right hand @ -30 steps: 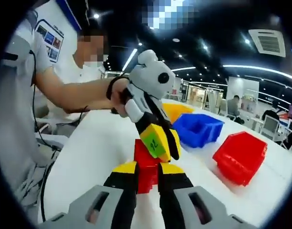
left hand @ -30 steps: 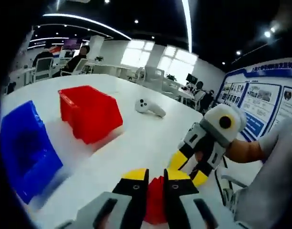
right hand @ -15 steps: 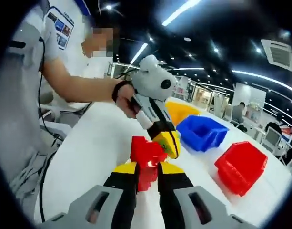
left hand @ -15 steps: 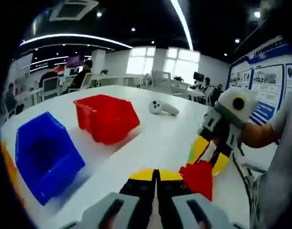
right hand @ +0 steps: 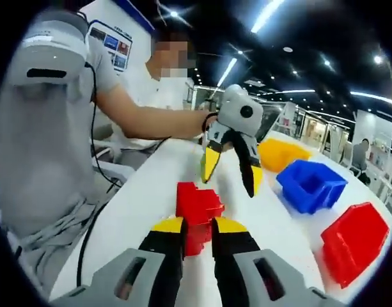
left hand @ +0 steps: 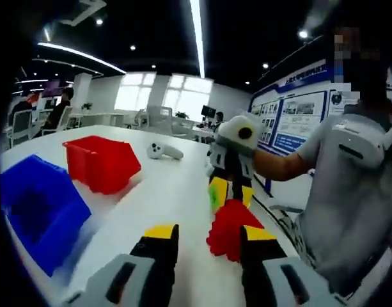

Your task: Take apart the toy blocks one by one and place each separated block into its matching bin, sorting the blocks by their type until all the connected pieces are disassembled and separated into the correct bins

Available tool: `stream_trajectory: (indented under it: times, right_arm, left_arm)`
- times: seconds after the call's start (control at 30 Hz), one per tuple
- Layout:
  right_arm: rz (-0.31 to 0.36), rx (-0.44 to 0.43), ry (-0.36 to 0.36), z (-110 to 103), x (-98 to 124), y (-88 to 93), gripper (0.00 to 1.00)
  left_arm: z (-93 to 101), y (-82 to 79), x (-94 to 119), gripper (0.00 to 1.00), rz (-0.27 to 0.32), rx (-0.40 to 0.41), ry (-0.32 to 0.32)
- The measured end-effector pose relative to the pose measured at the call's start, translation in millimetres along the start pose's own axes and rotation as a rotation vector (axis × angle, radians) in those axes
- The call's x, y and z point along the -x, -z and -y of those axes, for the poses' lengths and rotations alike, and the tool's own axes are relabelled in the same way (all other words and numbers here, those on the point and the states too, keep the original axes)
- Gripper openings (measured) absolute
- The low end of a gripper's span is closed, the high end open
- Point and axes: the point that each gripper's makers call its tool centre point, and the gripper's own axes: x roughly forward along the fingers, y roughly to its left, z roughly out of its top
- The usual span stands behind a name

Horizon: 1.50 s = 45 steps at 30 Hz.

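- A white worktop (left hand: 176, 192) carried a red bin (left hand: 101, 164) at 10 o'clock and a blue bin (left hand: 32, 214) at 9 in the left gripper view.
- The left hand-held gripper (left hand: 208, 234) stood with jaws apart, holding nothing.
- The right hand-held gripper (right hand: 197, 226) clamped a red block (right hand: 197, 211), dead centre in its view.

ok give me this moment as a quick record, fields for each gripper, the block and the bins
left gripper: open, jaws spread, holding nothing
right gripper: shut on the red block
red block: lifted above the white table, between the two grippers
red bin: on the table, contents not visible
blue bin: beside the red bin, looks empty
yellow bin: beyond the blue bin in the right gripper view
white controller: on the table past the red bin
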Motion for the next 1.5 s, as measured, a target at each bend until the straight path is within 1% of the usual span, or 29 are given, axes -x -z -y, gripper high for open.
stream_trajectory:
  times: [0.03,0.1,0.17,0.23,0.3,0.37,0.43,0.53,0.63,0.67,0.73,0.77,0.8,0.9,0.97,1.03,1.1,1.23,1.3,1.33,1.4,1.43,1.5]
  right_arm:
    - [0.001,-0.002,-0.019,-2.9,-0.4,-0.5,0.17]
    - [0.008,0.001,-0.092,-13.6,-1.7,-2.4,0.17]
    - [0.013,0.015,-0.13,-19.9,-2.7,-4.1,0.17]
    - [0.015,0.028,-0.177,-27.1,-4.1,-5.0,0.17]
    - [0.015,0.048,-0.216,-32.0,-4.9,-6.4,0.17]
    - [0.013,0.054,-0.245,-33.8,-6.7,-7.9,0.17]
    - [0.011,0.065,-0.272,-35.3,-7.7,-8.3,0.17]
    - [0.01,0.071,-0.307,-37.8,-9.2,-9.3,0.17]
    - [0.013,0.083,-0.34,-40.2,-11.3,-9.8,0.17]
    - [0.011,0.087,-0.347,-40.4,-11.4,-9.9,0.17]
    - [0.0,0.091,-0.353,-40.4,-10.5,-8.8,0.17]
    - [-0.014,0.092,-0.343,-38.5,-10.1,-6.6,0.17]
    - [-0.021,0.079,-0.345,-37.3,-7.6,-6.3,0.16]
    - [-0.025,0.087,-0.335,-37.5,-7.6,-5.5,0.16]
    - [-0.031,0.095,-0.333,-38.2,-8.9,-6.6,0.15]
    - [-0.053,0.118,-0.311,-34.9,-9.5,-6.9,0.15]
    - [-0.074,0.133,-0.284,-30.6,-9.5,-6.3,0.15]
    - [-0.078,0.125,-0.226,-25.1,-9.3,-5.2,0.15]
    - [-0.059,0.132,-0.213,-26.4,-9.4,-4.5,0.15]
    - [-0.05,0.137,-0.219,-27.0,-9.9,-5.2,0.15]
    - [-0.035,0.146,-0.267,-35.4,-11.8,-8.8,0.16]
    - [-0.045,0.15,-0.275,-36.2,-12.9,-11.1,0.17]
    - [-0.079,0.209,-0.298,-37.4,-14.4,-17.3,0.26]
  left_arm:
    - [7.2,0.5,0.4,0.42,0.003,-0.003,0.052]
    - [21.6,3.3,-1.6,0.42,-0.007,-0.014,0.146]
    - [27.3,4.9,-5.7,0.4,-0.01,-0.036,0.203]
    - [30.4,9.4,-14.2,0.34,-0.029,-0.054,0.223]
    - [32.8,13.2,-16.7,0.3,-0.037,-0.07,0.271]
    - [39.9,15.7,-22.8,0.31,-0.037,-0.083,0.302]
    - [48.2,17.2,-30.1,0.34,-0.037,-0.114,0.331]
    - [57.1,22.3,-40.4,0.33,-0.054,-0.152,0.366]
    - [56.7,23.7,-48.3,0.29,-0.065,-0.177,0.371]
    - [58.2,24.5,-49.5,0.29,-0.072,-0.204,0.386]
    - [61.2,22.7,-51.8,0.26,-0.069,-0.206,0.39]
    - [63.5,22.2,-53.2,0.26,-0.076,-0.212,0.387]
    - [65.8,21.7,-54.8,0.25,-0.092,-0.238,0.368]
    - [69.3,21.4,-55.2,0.25,-0.118,-0.238,0.351]
    - [67.5,22.1,-52.6,0.24,-0.128,-0.23,0.348]
    - [67.0,22.6,-52.0,0.24,-0.135,-0.226,0.345]
    - [64.1,22.6,-49.9,0.23,-0.129,-0.215,0.329]
    - [60.1,22.2,-49.1,0.23,-0.097,-0.19,0.301]
    - [59.9,22.0,-48.9,0.23,-0.084,-0.192,0.303]
    - [61.0,21.6,-49.6,0.23,-0.08,-0.188,0.31]
    - [71.2,23.4,-49.8,0.22,-0.085,-0.185,0.371]
    - [70.8,23.7,-50.9,0.22,-0.089,-0.176,0.37]
    - [72.1,24.1,-51.2,0.22,-0.089,-0.178,0.376]
